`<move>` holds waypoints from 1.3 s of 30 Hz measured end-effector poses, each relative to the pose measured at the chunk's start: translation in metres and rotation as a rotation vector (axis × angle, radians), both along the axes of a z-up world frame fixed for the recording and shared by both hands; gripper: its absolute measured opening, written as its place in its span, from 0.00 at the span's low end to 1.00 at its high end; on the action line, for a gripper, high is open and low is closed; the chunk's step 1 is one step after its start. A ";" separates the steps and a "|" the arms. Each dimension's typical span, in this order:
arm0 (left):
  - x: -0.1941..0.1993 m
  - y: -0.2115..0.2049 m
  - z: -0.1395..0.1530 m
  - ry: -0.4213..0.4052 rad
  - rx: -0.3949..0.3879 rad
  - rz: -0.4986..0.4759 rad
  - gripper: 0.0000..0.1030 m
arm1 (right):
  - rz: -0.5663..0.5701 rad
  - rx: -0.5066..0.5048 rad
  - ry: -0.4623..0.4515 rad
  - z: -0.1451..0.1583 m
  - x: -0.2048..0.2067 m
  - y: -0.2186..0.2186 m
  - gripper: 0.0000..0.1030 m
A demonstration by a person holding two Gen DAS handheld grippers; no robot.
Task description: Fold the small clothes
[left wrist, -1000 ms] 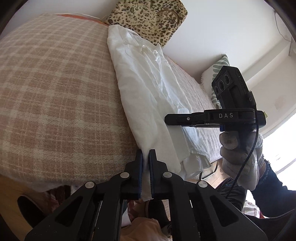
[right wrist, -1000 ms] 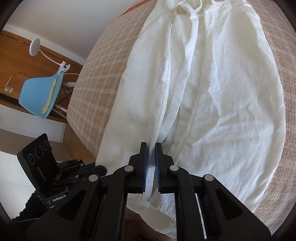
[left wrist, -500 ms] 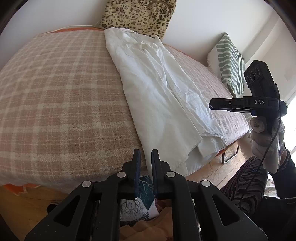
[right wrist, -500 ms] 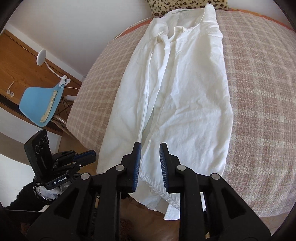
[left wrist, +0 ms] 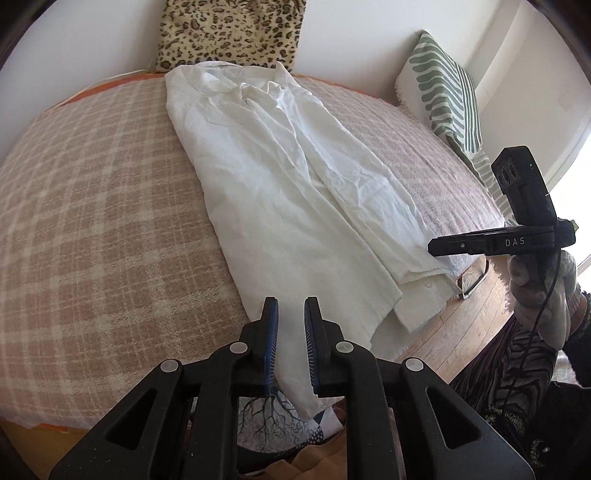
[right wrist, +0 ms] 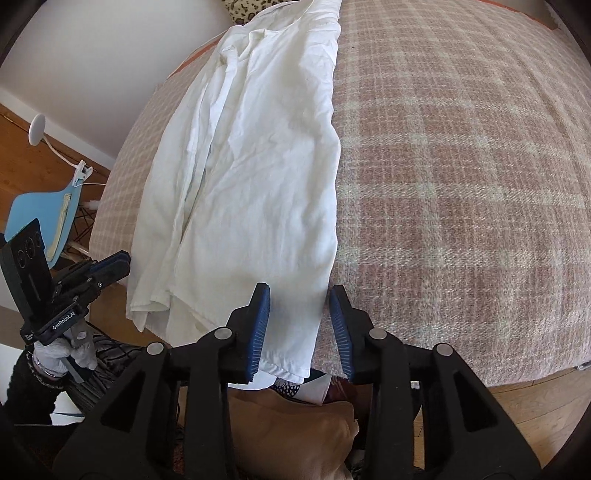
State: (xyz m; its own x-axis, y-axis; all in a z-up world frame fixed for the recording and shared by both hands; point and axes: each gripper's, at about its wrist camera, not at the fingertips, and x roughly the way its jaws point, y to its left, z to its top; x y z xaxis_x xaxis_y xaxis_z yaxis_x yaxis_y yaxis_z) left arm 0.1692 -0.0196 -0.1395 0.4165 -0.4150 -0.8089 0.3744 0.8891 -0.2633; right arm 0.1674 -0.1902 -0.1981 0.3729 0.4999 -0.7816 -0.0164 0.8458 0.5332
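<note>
A white shirt lies lengthwise on the pink plaid bed cover, folded in along its sides, collar toward the wall, hem hanging over the near bed edge. It also shows in the right wrist view. My left gripper is open with its jaws a little apart just before the shirt's hem corner. My right gripper is open wide, its jaws on either side of the shirt's lower right edge. Neither holds cloth. The right gripper shows from the side in the left wrist view, the left one in the right wrist view.
A leopard-print cushion and a green striped pillow lean on the wall. A blue chair and white lamp stand left of the bed. Wooden floor lies below the bed edge. Patterned fabric lies under the grippers.
Both grippers let go of the shirt's hem, opened and drew back from the bed. The shirt now lies flat with its hem draped over the edge.
</note>
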 end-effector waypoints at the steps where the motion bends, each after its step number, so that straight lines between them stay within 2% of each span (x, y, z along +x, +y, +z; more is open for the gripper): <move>1: 0.000 -0.004 -0.003 -0.004 0.025 -0.011 0.12 | 0.009 0.019 -0.001 -0.001 -0.001 0.001 0.43; 6: -0.009 -0.011 -0.008 -0.067 0.101 -0.061 0.17 | 0.060 -0.030 -0.050 0.000 -0.010 0.012 0.45; 9: -0.011 -0.012 -0.005 -0.070 0.121 -0.060 0.17 | 0.082 -0.069 -0.062 0.003 -0.011 0.017 0.41; 12: -0.011 -0.006 0.000 -0.056 0.103 -0.017 0.28 | 0.086 -0.040 -0.052 0.002 -0.011 0.014 0.41; 13: -0.010 -0.004 0.001 -0.053 0.093 -0.006 0.36 | 0.080 -0.024 -0.049 0.001 -0.010 0.012 0.39; 14: -0.011 -0.003 0.001 -0.049 0.087 0.002 0.47 | 0.080 -0.016 -0.047 0.000 -0.010 0.011 0.36; 15: -0.011 -0.001 0.000 -0.040 0.087 0.011 0.50 | 0.079 -0.024 -0.047 -0.001 -0.010 0.011 0.27; 16: -0.010 0.000 -0.003 -0.024 0.082 0.021 0.51 | 0.076 -0.030 -0.050 -0.001 -0.010 0.011 0.21; 17: -0.009 0.001 -0.006 -0.001 0.069 0.029 0.51 | 0.073 -0.017 -0.048 -0.003 -0.011 0.008 0.20; 19: -0.008 0.005 -0.012 0.047 0.025 0.055 0.51 | 0.062 0.016 -0.041 -0.005 -0.008 0.008 0.19; 23: -0.010 0.014 -0.013 0.068 -0.050 0.084 0.51 | 0.052 0.071 -0.027 -0.009 -0.010 -0.003 0.20; 25: -0.012 0.017 -0.014 0.083 -0.082 0.092 0.48 | 0.042 0.136 0.001 -0.014 -0.013 -0.016 0.29; 27: -0.013 0.016 -0.014 0.081 -0.091 0.090 0.45 | 0.042 0.171 0.010 -0.016 -0.013 -0.019 0.30; 29: -0.011 0.016 -0.015 0.088 -0.106 0.089 0.31 | 0.045 0.192 0.012 -0.019 -0.012 -0.021 0.30; 33: -0.004 0.022 -0.018 0.137 -0.172 0.121 0.21 | 0.051 0.233 0.015 -0.021 -0.008 -0.024 0.33; 34: -0.004 0.022 -0.019 0.138 -0.173 0.127 0.12 | 0.056 0.224 0.007 -0.020 -0.009 -0.022 0.33; 35: -0.005 0.023 -0.018 0.135 -0.174 0.129 0.09 | 0.063 0.211 -0.002 -0.019 -0.010 -0.020 0.32; 37: -0.006 0.024 -0.016 0.131 -0.184 0.134 0.07 | 0.070 0.172 -0.016 -0.017 -0.011 -0.015 0.21; 39: -0.008 0.024 -0.013 0.119 -0.191 0.132 0.06 | 0.065 0.159 -0.025 -0.015 -0.015 -0.015 0.16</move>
